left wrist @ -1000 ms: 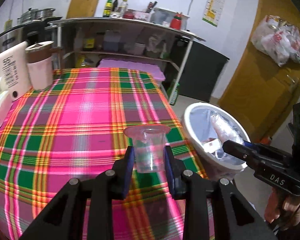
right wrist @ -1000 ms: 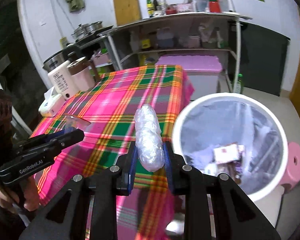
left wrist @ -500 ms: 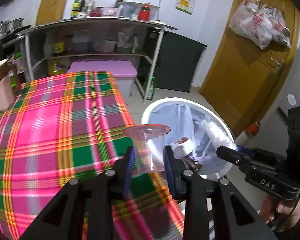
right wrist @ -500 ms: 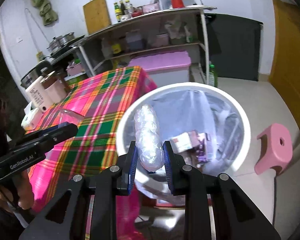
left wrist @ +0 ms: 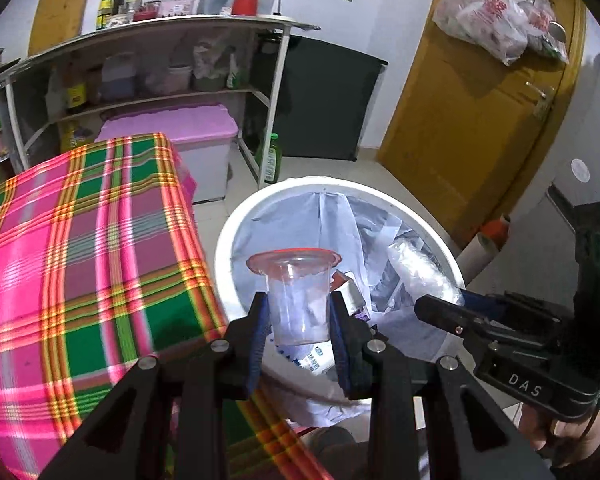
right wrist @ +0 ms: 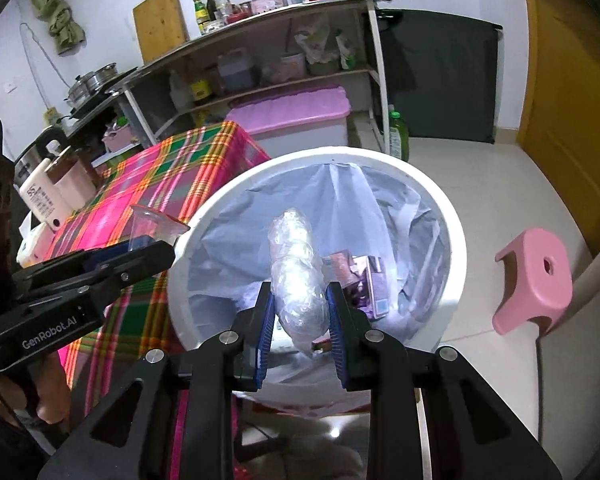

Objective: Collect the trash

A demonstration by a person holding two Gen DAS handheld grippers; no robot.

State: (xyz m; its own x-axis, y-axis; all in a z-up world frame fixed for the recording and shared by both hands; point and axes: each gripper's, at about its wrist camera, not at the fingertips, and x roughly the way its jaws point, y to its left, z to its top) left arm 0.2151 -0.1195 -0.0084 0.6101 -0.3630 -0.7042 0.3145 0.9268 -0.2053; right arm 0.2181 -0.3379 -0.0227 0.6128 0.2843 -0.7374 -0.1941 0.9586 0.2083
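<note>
My left gripper (left wrist: 298, 320) is shut on a clear plastic cup (left wrist: 298, 296) with a red rim, held upright over the near edge of a white trash bin (left wrist: 228, 232) lined with a pale bag. My right gripper (right wrist: 300, 316) is shut on a crumpled clear plastic wrap (right wrist: 296, 264), held above the bin (right wrist: 452, 240). The bin holds small cartons (right wrist: 370, 284) and papers. The right gripper also shows in the left wrist view (left wrist: 444, 308), with the wrap (left wrist: 420, 268) over the bin. The left gripper shows in the right wrist view (right wrist: 152, 252) with the cup (right wrist: 152, 224).
A table with a pink and green plaid cloth (left wrist: 80, 248) stands left of the bin. A pink stool (right wrist: 536, 276) is on the floor to the right. A shelf rack (right wrist: 260, 72), a pink-lidded box (right wrist: 292, 108) and a green bottle (right wrist: 398, 136) stand behind. A yellow door (left wrist: 472, 120) is right.
Both grippers have moved from over the table to over the bin, each still holding its item. The bin now fills the middle of both views.
</note>
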